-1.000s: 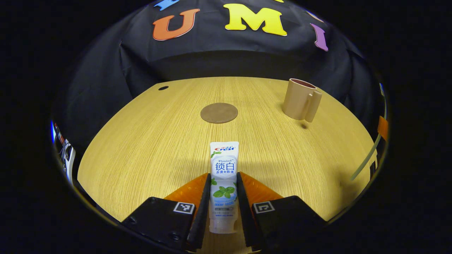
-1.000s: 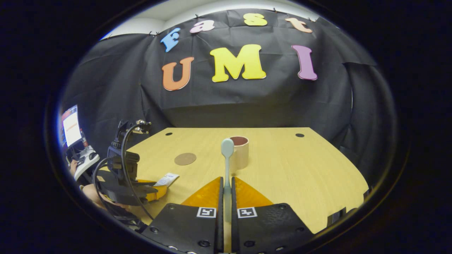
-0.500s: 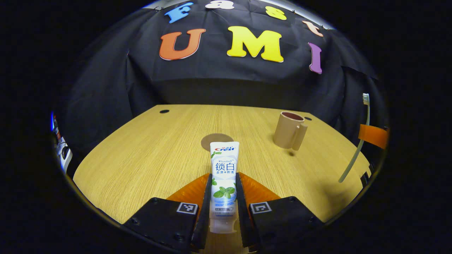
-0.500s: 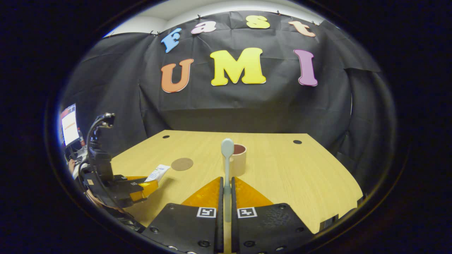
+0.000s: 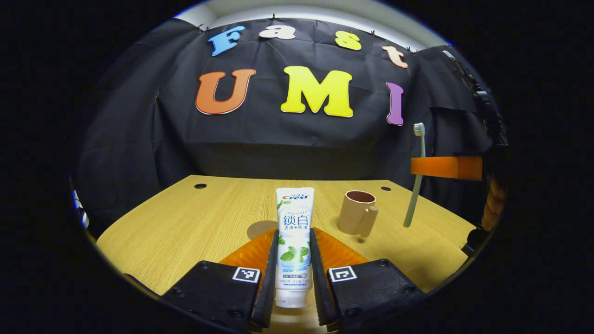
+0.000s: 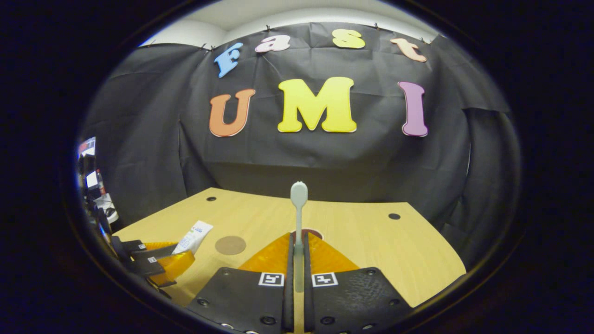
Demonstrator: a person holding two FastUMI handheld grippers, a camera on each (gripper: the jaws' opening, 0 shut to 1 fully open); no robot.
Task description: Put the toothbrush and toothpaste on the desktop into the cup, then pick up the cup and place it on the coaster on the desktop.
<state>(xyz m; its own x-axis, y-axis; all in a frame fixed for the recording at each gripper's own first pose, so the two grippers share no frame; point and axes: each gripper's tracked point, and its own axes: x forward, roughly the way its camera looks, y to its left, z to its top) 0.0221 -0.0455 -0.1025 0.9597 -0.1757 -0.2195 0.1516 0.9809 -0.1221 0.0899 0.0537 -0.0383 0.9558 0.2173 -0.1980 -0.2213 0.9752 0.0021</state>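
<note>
My left gripper (image 5: 293, 241) is shut on a white toothpaste tube (image 5: 294, 218), held up above the wooden desktop (image 5: 185, 227). A beige cup (image 5: 356, 212) with a handle stands ahead to the right, and the round brown coaster (image 5: 261, 229) lies partly behind the tube. My right gripper (image 6: 297, 246) is shut on a pale green toothbrush (image 6: 298, 213), its head pointing up. The cup's dark rim (image 6: 308, 233) peeks over those fingers. The right gripper's orange finger (image 5: 445, 167) holds the toothbrush (image 5: 416, 181) upright, right of the cup. The left gripper (image 6: 158, 264) with the toothpaste (image 6: 192, 236) is at the left.
Small dark holes (image 5: 200, 186) mark the desktop's far corners. The coaster (image 6: 230, 245) lies left of the cup in the right gripper view. A screen and equipment (image 6: 95, 185) sit beyond the table's left edge.
Both grippers have risen and tilted up with their loads. The toothpaste is now off the desktop. The right gripper has moved closer over the cup, which is now mostly hidden behind its fingers.
</note>
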